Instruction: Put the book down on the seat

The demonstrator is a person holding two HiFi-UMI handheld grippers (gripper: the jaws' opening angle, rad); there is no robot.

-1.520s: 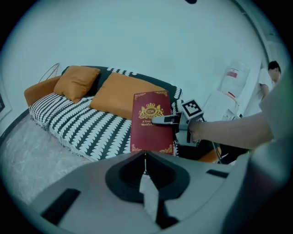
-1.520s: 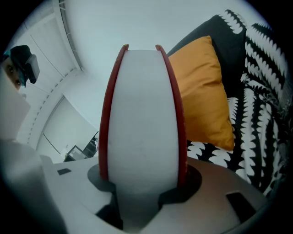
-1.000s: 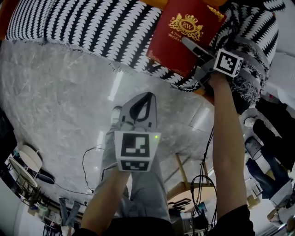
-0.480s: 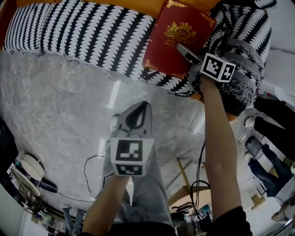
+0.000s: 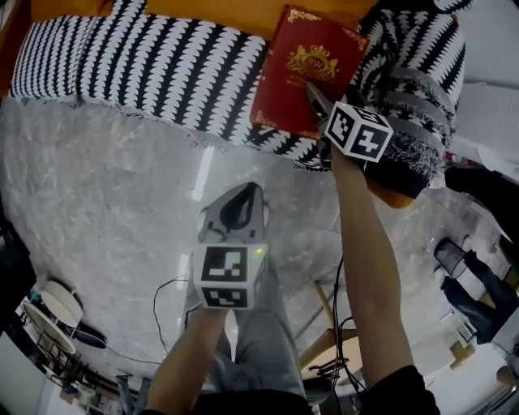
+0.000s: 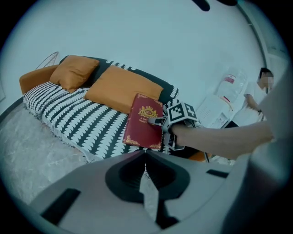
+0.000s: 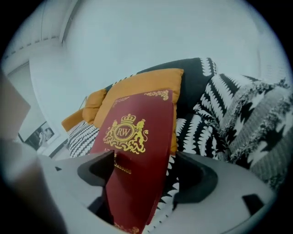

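1. Right tongs (image 5: 315,96) have just been opening and now sit further left than a second ago. Their tips stand apart around the dark-red hardback book with a gold crest (image 5: 304,69), not clamping it.
2. That book lies on the black-and-white patterned sofa seat (image 5: 162,73), its top edge at an orange cushion (image 5: 219,12).
3. Left tongs (image 5: 250,190) are closed on nothing, above the grey marble floor (image 5: 97,178).

Red gold-crested book (image 5: 312,77), black-and-white patterned seat (image 5: 162,65)
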